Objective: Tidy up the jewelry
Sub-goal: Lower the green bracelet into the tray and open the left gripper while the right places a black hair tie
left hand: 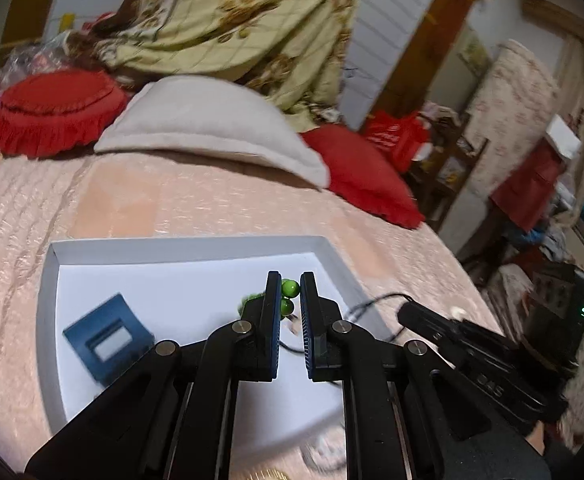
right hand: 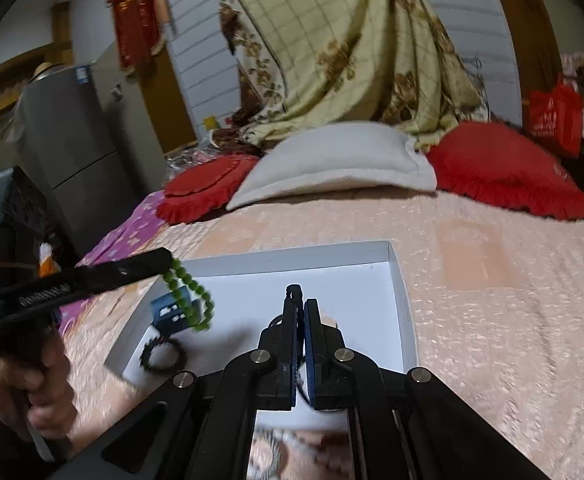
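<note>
Left gripper (left hand: 290, 298) — clamped on green bead bracelet (right hand: 190, 296), hanging above the white tray (right hand: 397, 280). Right gripper (right hand: 299, 304) — closed on a thin black cord (left hand: 375, 302). Already in tray: blue ring box (left hand: 110, 338), dark bead bracelet (right hand: 162, 354). Both held pieces not yet placed.

Pale letters (left hand: 491, 390) on the side of the right gripper (left hand: 405, 312), caught by my left wrist camera, read roughly "DAS", though the first character may be a zero. In my right wrist view, a line of white characters (right hand: 44, 291) runs along the side of the left gripper (right hand: 168, 258), too smeared to read. I cannot make out the white lettering on the red bag (right hand: 553, 118) beside the bed, nor the print on the small blue sticker (right hand: 84, 74) on the grey refrigerator (right hand: 72, 140).
</note>
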The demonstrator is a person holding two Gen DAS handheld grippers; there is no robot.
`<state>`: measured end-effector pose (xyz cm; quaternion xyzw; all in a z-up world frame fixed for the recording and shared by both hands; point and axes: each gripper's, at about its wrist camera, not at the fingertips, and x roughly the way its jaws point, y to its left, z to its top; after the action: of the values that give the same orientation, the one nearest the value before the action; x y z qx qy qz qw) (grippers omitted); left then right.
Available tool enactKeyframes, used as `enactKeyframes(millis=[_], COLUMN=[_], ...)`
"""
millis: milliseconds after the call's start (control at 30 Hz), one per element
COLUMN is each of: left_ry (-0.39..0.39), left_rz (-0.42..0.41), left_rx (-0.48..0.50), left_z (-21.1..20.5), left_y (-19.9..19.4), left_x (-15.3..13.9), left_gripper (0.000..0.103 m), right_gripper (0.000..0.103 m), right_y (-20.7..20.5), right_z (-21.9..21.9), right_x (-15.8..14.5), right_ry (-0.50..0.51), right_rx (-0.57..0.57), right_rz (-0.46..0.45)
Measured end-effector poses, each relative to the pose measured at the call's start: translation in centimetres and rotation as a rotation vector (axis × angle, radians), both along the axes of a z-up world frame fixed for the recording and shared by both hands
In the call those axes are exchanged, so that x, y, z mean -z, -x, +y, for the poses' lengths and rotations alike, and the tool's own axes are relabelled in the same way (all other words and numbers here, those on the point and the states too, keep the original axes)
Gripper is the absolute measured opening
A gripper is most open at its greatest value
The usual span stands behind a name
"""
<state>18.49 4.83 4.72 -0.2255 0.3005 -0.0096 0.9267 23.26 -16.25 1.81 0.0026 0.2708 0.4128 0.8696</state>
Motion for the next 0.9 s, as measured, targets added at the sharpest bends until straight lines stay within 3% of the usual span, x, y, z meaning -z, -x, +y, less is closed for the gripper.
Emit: enactKeyframes(millis=[167,367,500,767,900], left_ry=[0.043,0.085,0.086,0.042,0.047], left_rz=[0.018,0.137,0.16,0.178,0.197], left_rx=[-0.045,-0.168,-0.199,-0.205,-0.218], left_z=[2.2,5.7,6.4,5.8,6.1], left_y=[-2.3,-3.2,-3.3,-3.4,-3.4], left_x=[2.1,5.1,5.8,5.8,6.1], left_gripper=[0.008,0.008,0.008,0.009,0.027], right_gripper=[0.003,0.003,0.003,0.003,0.005], right_y=[-3.3,-7.5,-9.5,-10.8,-10.8], right_z=[2.0,4.2,5.3,5.9,5.6], right_x=[0.7,1.6,3.1,5.0,5.2], right_ry=[-0.006,-0.058,-0.082,-0.014,0.018], right_rx=[0.017,0.023,0.064,0.151,0.178], right_rz=[0.08,0.175,0.271,0.321,0.307])
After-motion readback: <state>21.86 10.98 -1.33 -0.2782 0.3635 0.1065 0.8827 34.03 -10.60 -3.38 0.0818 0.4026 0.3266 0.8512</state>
